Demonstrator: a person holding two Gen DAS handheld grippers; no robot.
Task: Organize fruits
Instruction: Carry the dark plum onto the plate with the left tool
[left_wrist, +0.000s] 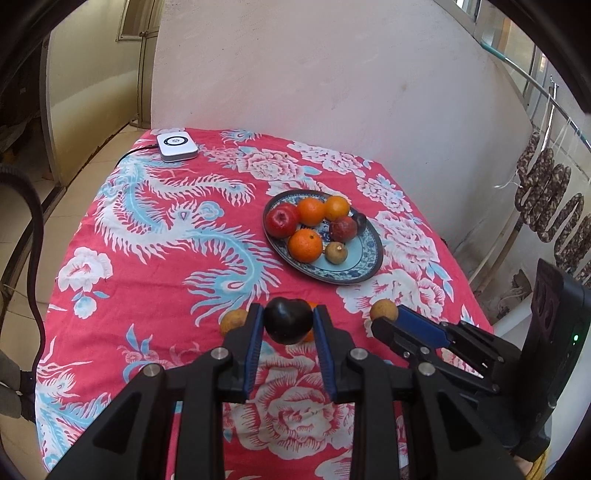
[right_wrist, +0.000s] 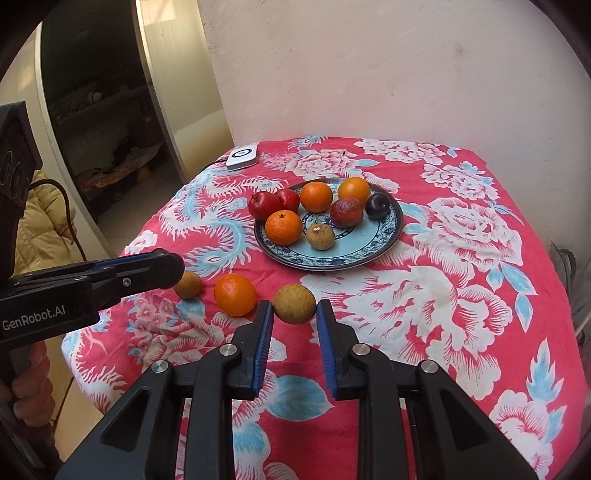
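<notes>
Left claw (left_wrist: 288, 320) clamped; right claw (right_wrist: 294, 312) clamped

- A red tablecloth (left_wrist: 155, 280) with white flowers and a pale blue phoenix pattern covers the table.
- A small white device (left_wrist: 176, 146) with a dark cable lies near the far left corner of the cloth.
- Dark speckled sausages (left_wrist: 550, 199) hang at the right, near the window.
- A plain whitish wall (right_wrist: 369, 74) stands behind the table.

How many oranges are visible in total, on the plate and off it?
4. Three are on the plate: one at the front left, two at the back. The fourth lies on the tablecloth. None seems hidden.
</notes>
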